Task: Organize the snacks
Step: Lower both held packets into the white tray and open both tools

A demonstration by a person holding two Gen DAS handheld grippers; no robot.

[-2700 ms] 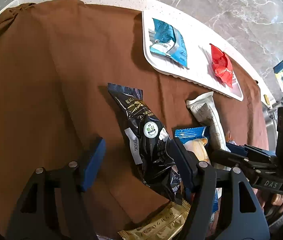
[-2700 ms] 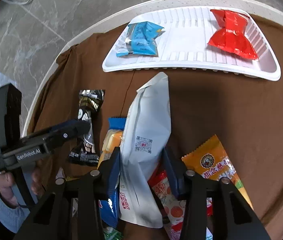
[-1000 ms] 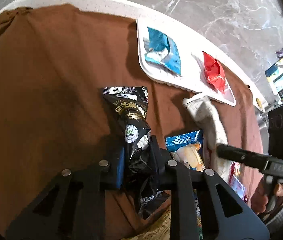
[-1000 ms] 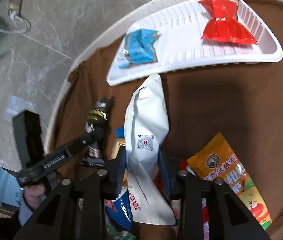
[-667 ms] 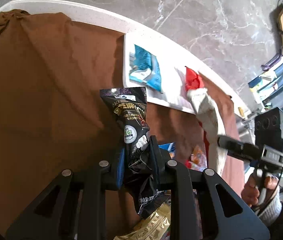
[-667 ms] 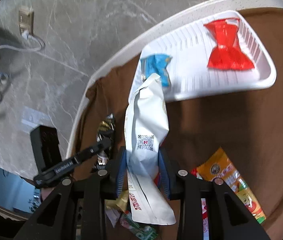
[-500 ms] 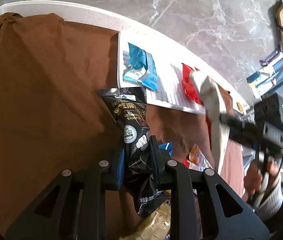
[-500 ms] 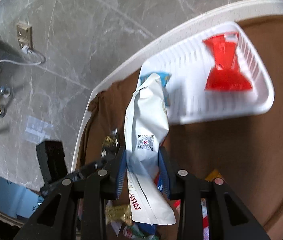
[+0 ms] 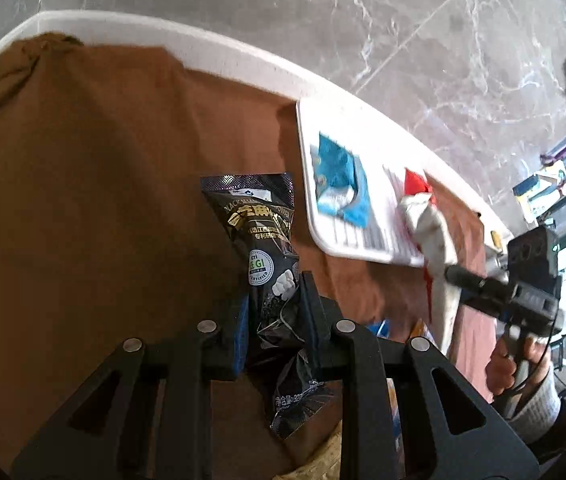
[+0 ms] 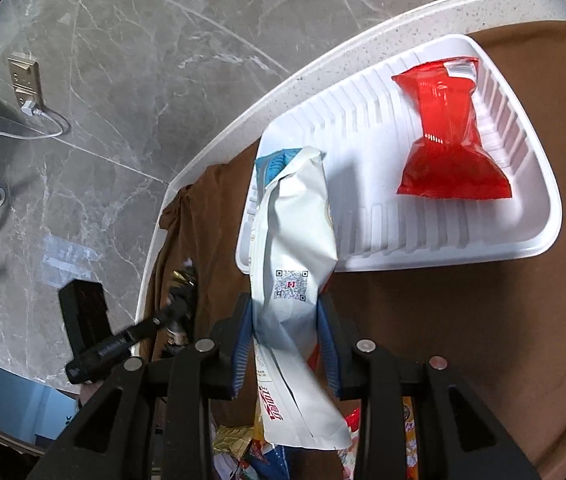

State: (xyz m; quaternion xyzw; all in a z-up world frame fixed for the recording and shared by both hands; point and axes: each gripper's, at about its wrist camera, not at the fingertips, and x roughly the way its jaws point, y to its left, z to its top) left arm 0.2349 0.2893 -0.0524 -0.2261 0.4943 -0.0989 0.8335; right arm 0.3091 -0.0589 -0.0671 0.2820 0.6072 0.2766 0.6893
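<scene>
Clamped in the left gripper (image 9: pixel 273 312), a black snack packet (image 9: pixel 261 248) is held above the brown cloth (image 9: pixel 103 200). A white snack pouch (image 10: pixel 295 256) is clamped in the right gripper (image 10: pixel 285 336) at the white tray (image 10: pixel 539 216) edge, where blue (image 9: pixel 341 180) and red (image 10: pixel 449 132) packets lie.

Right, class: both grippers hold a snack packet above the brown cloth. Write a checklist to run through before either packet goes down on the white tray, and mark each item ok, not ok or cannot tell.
1. Left gripper shut on the black packet: ok.
2. Right gripper shut on the white packet: ok.
3. White tray has bare room between the blue packet and the red packet: ok.
4. White packet's tip is over the tray: ok.
5. Black packet is over the tray: not ok, beside it.
6. Grips firm enough: cannot tell.
</scene>
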